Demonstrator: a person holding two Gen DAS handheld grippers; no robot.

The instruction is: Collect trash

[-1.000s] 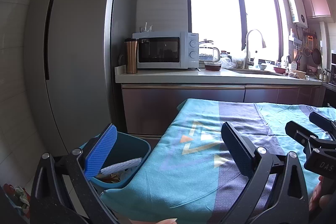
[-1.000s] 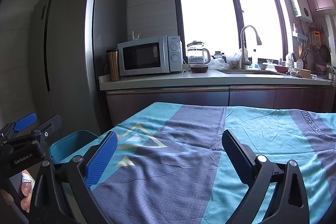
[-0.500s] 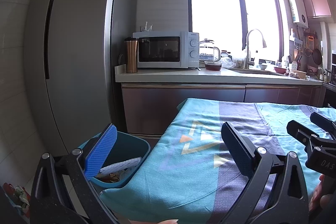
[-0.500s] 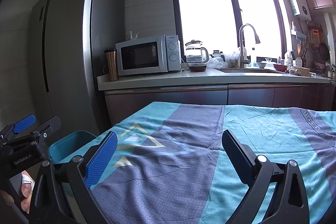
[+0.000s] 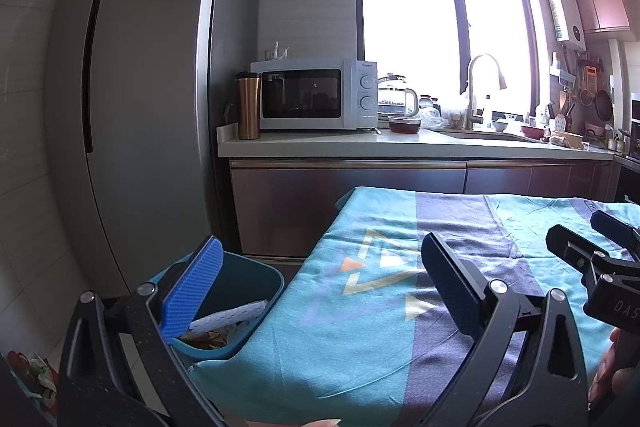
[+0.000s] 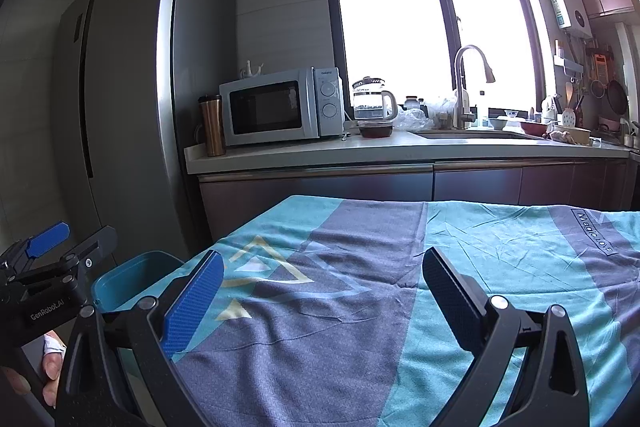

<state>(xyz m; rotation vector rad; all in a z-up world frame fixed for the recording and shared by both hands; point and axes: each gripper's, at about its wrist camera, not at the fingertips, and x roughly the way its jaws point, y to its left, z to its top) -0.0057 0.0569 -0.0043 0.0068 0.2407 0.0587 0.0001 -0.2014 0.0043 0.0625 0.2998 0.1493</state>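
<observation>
A teal trash bin (image 5: 256, 279) stands on the floor at the table's left edge, with a white wrapper (image 5: 228, 317) and other scraps inside; its rim also shows in the right wrist view (image 6: 128, 279). My left gripper (image 5: 320, 287) is open and empty, over the table's left edge, its left finger above the bin. My right gripper (image 6: 320, 291) is open and empty above the teal and purple tablecloth (image 6: 400, 307). Each gripper shows at the side of the other's view: the right one (image 5: 600, 267), the left one (image 6: 52, 267). No trash shows on the cloth.
A tall grey fridge (image 5: 140, 107) stands at the left. Behind the table a counter (image 5: 400, 143) holds a microwave (image 5: 312, 95), a copper tumbler (image 5: 248, 105), a glass kettle (image 6: 370, 103) and a sink with faucet (image 5: 480, 87). Colourful scraps (image 5: 32, 371) lie on the floor at lower left.
Almost nothing has moved. The right wrist view has drifted slightly, and both grippers stay open and empty.
</observation>
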